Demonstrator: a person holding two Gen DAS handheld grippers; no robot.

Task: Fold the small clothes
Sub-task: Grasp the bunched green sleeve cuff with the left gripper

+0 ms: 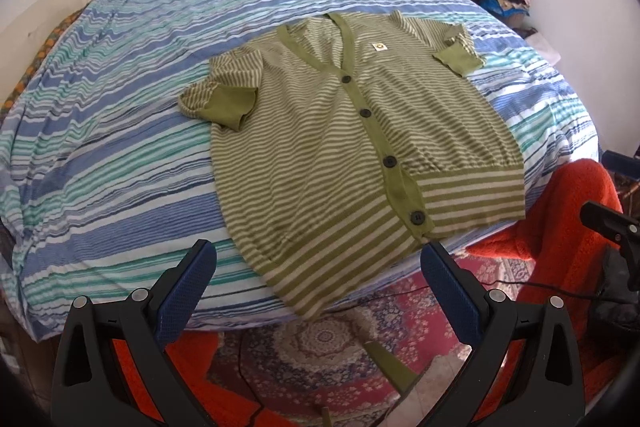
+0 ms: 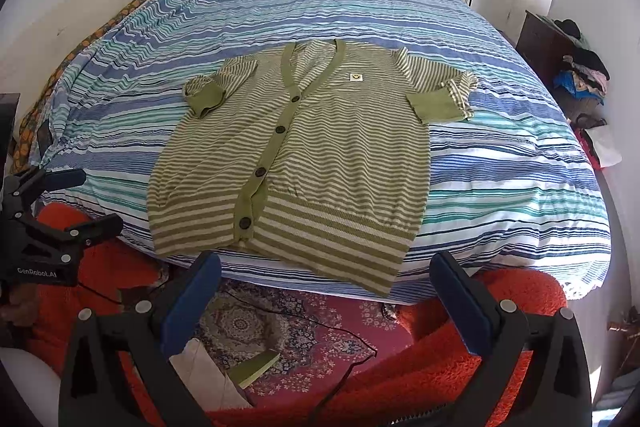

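A green and cream striped cardigan [image 1: 340, 147] lies flat and buttoned on the striped bed cover, both short sleeves folded in, its hem hanging slightly over the near bed edge. It also shows in the right wrist view [image 2: 296, 163]. My left gripper [image 1: 320, 263] is open and empty, just in front of the hem. My right gripper [image 2: 326, 275] is open and empty, near the hem's right part. The left gripper shows from the side at the left of the right wrist view [image 2: 68, 203]. The right gripper's tip shows at the right edge of the left wrist view [image 1: 612, 227].
The bed [image 2: 500, 155] has a blue, teal and white striped cover. Below its edge lie a patterned red rug [image 2: 280, 323], an orange fuzzy throw [image 2: 460, 359] and a black cable. A dark dresser with piled clothes [image 2: 580, 75] stands at the right; white wardrobes at the back.
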